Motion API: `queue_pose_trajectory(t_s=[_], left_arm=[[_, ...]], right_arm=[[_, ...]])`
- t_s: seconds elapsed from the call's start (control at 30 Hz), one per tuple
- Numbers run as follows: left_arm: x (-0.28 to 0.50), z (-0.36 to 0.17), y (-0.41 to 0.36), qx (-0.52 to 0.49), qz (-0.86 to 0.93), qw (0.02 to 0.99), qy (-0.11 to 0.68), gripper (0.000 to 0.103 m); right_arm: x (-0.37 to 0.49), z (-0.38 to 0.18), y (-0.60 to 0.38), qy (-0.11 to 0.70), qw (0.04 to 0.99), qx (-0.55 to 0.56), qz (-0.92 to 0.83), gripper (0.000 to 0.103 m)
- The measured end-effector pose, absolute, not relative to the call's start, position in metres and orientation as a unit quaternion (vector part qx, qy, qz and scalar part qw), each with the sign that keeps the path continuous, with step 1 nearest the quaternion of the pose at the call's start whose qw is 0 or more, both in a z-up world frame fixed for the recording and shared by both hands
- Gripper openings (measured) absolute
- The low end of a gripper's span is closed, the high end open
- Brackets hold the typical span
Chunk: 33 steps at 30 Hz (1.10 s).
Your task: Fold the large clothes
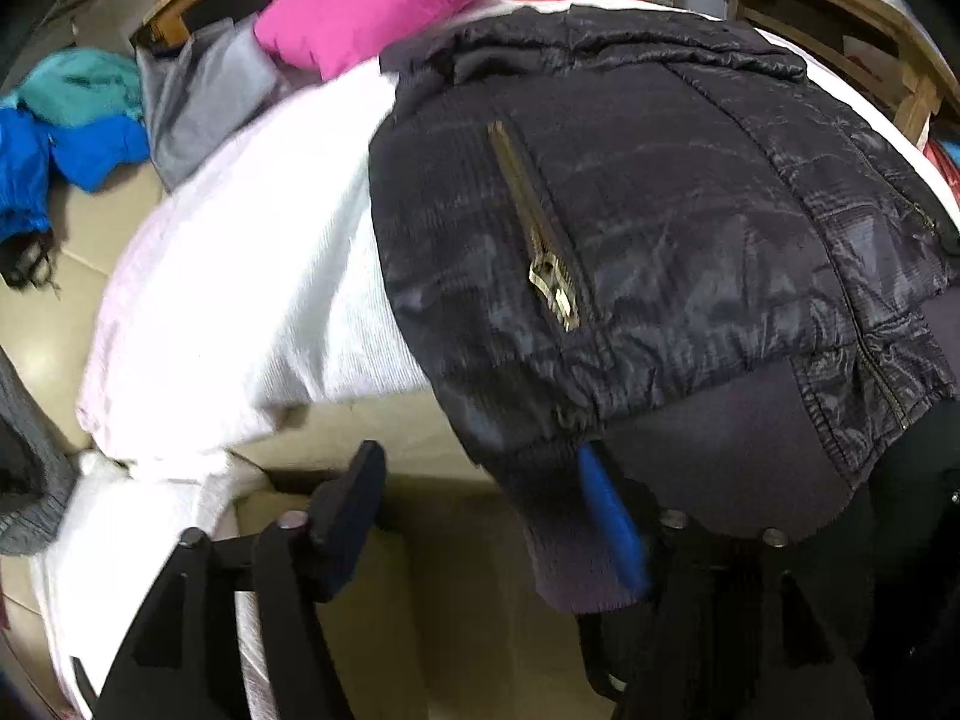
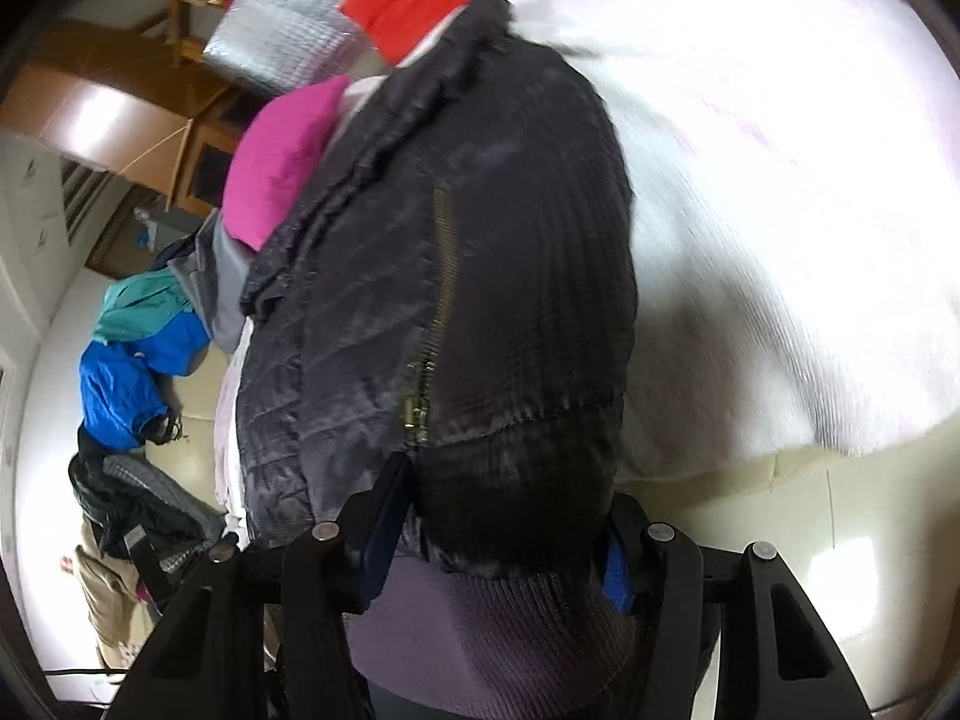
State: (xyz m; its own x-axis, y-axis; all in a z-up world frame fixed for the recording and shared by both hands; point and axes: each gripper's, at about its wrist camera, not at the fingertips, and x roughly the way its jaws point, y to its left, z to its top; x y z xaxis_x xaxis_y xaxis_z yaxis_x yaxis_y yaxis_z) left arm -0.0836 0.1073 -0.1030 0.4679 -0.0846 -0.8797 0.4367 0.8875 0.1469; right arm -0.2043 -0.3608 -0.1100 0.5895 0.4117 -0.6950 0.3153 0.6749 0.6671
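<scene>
Jacket runs lengthwise away from right gripper clamping its ribbed hem; left gripper gapes.

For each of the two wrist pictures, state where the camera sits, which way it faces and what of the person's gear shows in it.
Left wrist: rides the left tool, looking along its fingers at the dark jacket lying on the white cloth; its jaws stand wide apart, the ribbed hem draped over one finger.
Right wrist: rides the right tool, facing the jacket's ribbed hem, which fills the gap between its jaws.
Both show: jacket, brass zipper, pink cushion, blue and teal garment.
</scene>
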Motion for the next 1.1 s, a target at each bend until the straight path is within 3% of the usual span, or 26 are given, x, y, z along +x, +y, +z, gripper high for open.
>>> queue_pose_trajectory(t_s=[0.3, 0.37, 0.4, 0.47, 0.77, 0.83, 0.97, 1.1], left_arm=[[-0.060, -0.133, 0.159, -0.043, -0.235, 0.787, 0.569, 0.072], [-0.059, -0.137, 0.163, -0.066, -0.248, 0.780, 0.571, 0.064], [-0.059, -0.138, 0.163, -0.072, -0.253, 0.778, 0.571, 0.058], [-0.059, -0.140, 0.164, -0.082, -0.263, 0.773, 0.572, 0.055], [-0.050, -0.144, 0.154, -0.140, -0.317, 0.731, 0.587, 0.054], [-0.051, -0.140, 0.152, -0.135, -0.321, 0.734, 0.583, 0.054], [-0.048, -0.137, 0.150, -0.126, -0.318, 0.742, 0.576, 0.035], [-0.043, -0.143, 0.154, -0.137, -0.311, 0.736, 0.585, 0.039]], right_arm=[[-0.206, -0.105, -0.358, 0.437, 0.801, 0.405, 0.066, 0.062], [-0.205, -0.100, -0.355, 0.438, 0.807, 0.389, 0.067, 0.062], [-0.205, -0.101, -0.355, 0.441, 0.807, 0.386, 0.065, 0.062], [-0.204, -0.109, -0.356, 0.452, 0.800, 0.391, 0.055, 0.062], [-0.202, -0.124, -0.362, 0.458, 0.778, 0.427, 0.051, 0.065], [-0.203, -0.114, -0.359, 0.442, 0.792, 0.417, 0.062, 0.058], [-0.201, -0.104, -0.356, 0.427, 0.803, 0.409, 0.072, 0.055], [-0.197, -0.124, -0.360, 0.454, 0.776, 0.434, 0.058, 0.061]])
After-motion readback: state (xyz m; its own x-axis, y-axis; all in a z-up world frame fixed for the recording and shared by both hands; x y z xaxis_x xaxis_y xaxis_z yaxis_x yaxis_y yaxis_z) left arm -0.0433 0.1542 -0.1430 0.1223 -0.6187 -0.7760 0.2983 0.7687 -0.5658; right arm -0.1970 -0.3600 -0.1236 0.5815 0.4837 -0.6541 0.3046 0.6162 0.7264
